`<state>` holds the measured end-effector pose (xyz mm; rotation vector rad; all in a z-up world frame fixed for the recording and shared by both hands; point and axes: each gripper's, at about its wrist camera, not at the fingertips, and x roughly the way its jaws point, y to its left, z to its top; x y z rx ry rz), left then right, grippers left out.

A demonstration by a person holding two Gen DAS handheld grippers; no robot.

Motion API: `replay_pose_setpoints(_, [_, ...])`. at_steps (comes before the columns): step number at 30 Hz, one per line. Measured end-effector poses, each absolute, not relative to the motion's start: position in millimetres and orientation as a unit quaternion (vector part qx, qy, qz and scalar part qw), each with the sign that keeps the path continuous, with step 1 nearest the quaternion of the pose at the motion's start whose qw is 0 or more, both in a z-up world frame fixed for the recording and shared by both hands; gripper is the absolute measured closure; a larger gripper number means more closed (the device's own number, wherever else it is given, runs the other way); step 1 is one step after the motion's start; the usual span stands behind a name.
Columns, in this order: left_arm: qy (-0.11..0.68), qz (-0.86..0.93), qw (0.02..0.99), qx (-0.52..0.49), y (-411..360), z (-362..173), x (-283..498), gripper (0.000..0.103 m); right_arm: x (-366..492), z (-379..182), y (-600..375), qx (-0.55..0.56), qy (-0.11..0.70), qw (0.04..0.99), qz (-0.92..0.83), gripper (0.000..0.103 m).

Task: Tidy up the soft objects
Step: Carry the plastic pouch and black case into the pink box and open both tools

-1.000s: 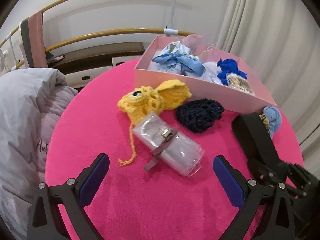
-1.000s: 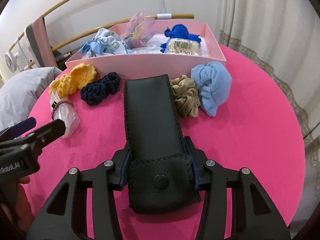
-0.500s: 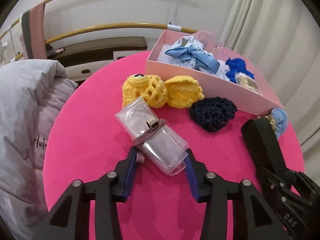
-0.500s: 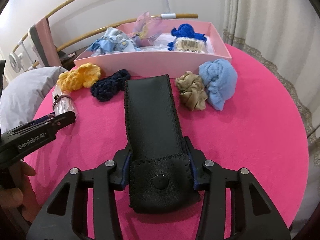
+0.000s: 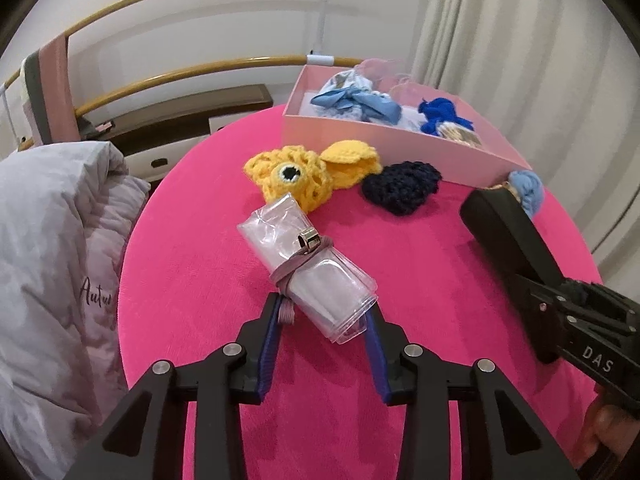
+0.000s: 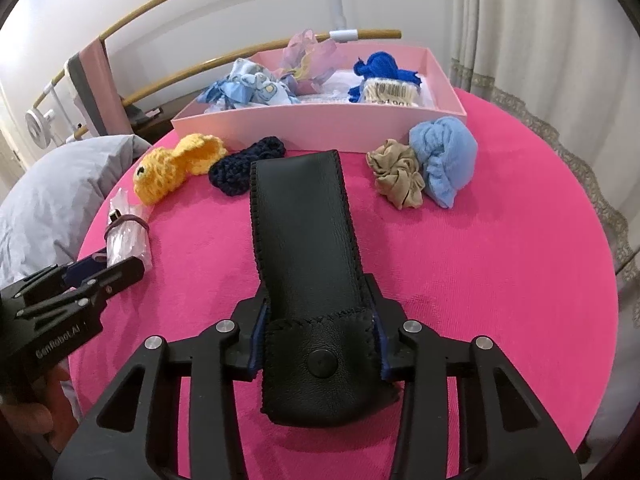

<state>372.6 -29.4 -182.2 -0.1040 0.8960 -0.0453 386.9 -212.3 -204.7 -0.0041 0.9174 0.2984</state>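
On the round pink bench [image 6: 500,264], the left hand-held gripper [image 5: 322,320] is closing its jaws around the near end of a clear rolled pouch [image 5: 308,268] bound with a band, the pads at its sides. The right hand-held gripper [image 6: 318,334] is closing too, clamped on a black leather case [image 6: 308,264] that points toward the pink box [image 6: 320,128]. A yellow crochet piece [image 5: 304,176], a dark knit piece [image 5: 402,186], a tan scrunchie [image 6: 400,178] and a blue cloth [image 6: 446,160] lie just before the box.
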Motion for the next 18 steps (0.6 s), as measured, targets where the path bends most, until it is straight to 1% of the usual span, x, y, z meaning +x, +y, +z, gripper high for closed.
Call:
replay_pose_setpoints(6, [0.435, -0.027, 0.899, -0.047, -29, -179, 359, 0.068, 381, -202, -208, -0.008, 0.442, 0.885, 0.145, 0.067])
replay_pose_setpoints(8, [0.445, -0.02, 0.894, -0.047, -27, -184, 358, 0.058, 381, -203, -207, -0.009, 0.444, 0.884, 0.145, 0.067])
replay_pose_setpoints(9, [0.451, -0.015, 0.891, -0.048, -25, -186, 358, 0.049, 381, -205, -206, -0.01, 0.446, 0.883, 0.145, 0.067])
replay_pose_setpoints(10, [0.45, -0.011, 0.892, -0.048, -25, -187, 360, 0.037, 380, -206, -206, -0.01, 0.448, 0.882, 0.145, 0.067])
replay_pose_setpoints(11, [0.446, -0.005, 0.894, -0.048, -24, -184, 360, 0.029, 380, -207, -205, -0.011, 0.449, 0.882, 0.145, 0.067])
replay_pose_setpoints(12, [0.437, 0.004, 0.898, -0.052, -24, -179, 359, 0.008, 380, -207, -205, -0.011, 0.45, 0.881, 0.145, 0.067])
replay_pose_setpoints(13, [0.429, 0.011, 0.901, -0.057, -24, -176, 360, 0.0, 379, -207, -205, -0.011, 0.45, 0.881, 0.146, 0.067])
replay_pose_setpoints(17, [0.426, 0.042, 0.901, -0.071, -26, -177, 371, 0.001, 379, -207, -204, -0.01, 0.45, 0.881, 0.146, 0.067])
replay_pose_setpoints(18, [0.428, 0.048, 0.899, -0.076, -26, -180, 375, 0.009, 379, -207, -204, -0.01, 0.45, 0.881, 0.146, 0.067])
